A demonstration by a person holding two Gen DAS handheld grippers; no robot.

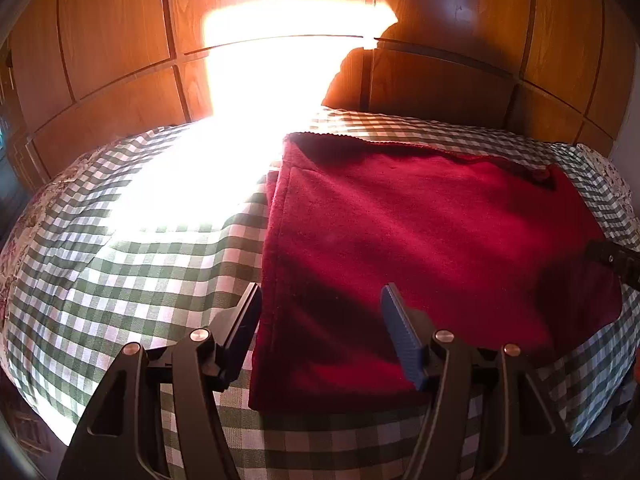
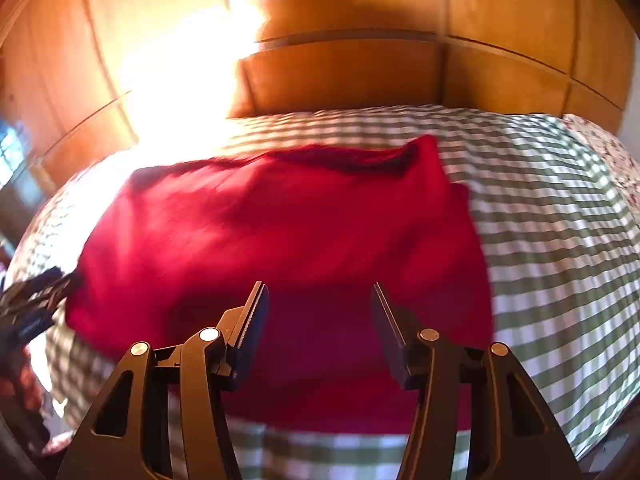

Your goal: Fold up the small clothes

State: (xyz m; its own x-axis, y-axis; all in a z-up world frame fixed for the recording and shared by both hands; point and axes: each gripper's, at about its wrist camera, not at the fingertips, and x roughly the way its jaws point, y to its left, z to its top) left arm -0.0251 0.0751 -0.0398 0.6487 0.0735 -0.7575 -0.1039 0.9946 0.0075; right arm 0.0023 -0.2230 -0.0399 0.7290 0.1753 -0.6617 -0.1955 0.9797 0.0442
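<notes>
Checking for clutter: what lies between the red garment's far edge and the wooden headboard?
Only checked bedcover; the left wrist view shows it bare between the red garment and the headboard.

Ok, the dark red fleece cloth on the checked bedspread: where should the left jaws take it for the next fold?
Probably the near left corner of the dark red fleece cloth, coming in low from the left, over the green-and-white checked bedspread. The stitched edge lies flat and straight there, just beside the open left gripper.

Dark red garment (image 1: 420, 248) on green-and-white checked bedcover (image 1: 160, 280)
</notes>
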